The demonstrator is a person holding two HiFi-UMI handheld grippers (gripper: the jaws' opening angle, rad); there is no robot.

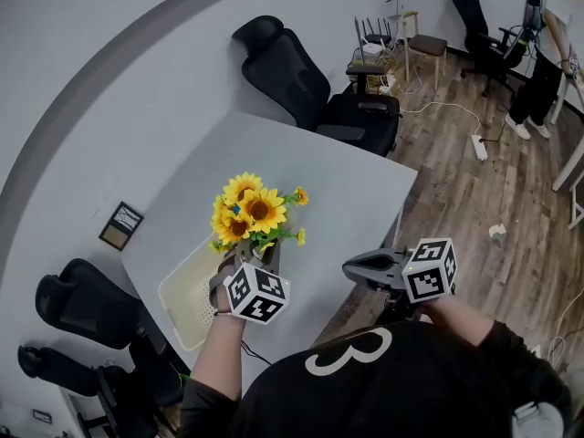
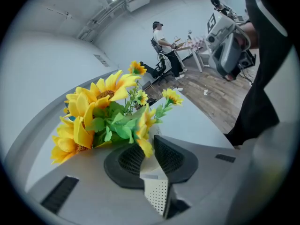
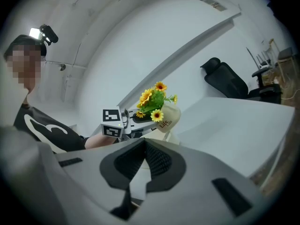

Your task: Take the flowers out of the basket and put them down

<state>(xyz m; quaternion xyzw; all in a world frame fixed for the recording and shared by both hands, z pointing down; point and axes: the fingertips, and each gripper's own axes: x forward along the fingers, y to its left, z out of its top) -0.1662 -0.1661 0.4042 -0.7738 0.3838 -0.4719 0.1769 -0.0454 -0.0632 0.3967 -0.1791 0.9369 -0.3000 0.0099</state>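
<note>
The sunflowers (image 1: 251, 213), sitting in their cream pot (image 3: 169, 117), appear to be hanging just above the white perforated basket (image 1: 182, 304), which is lying at their 7 o'clock on the tabletop's (image 1: 356, 199) near-left edge. The left gripper (image 1: 258, 254) is clamping the bunch near the pot's mouth. The right gripper (image 1: 351, 265), at their 4 o'clock, is waiting with jaws closed on nothing. The lift-out seems to be finishing. Next, the bunch is likely needing carrying toward the bare surface at 2 o'clock, lowering upright, then releasing.
</note>
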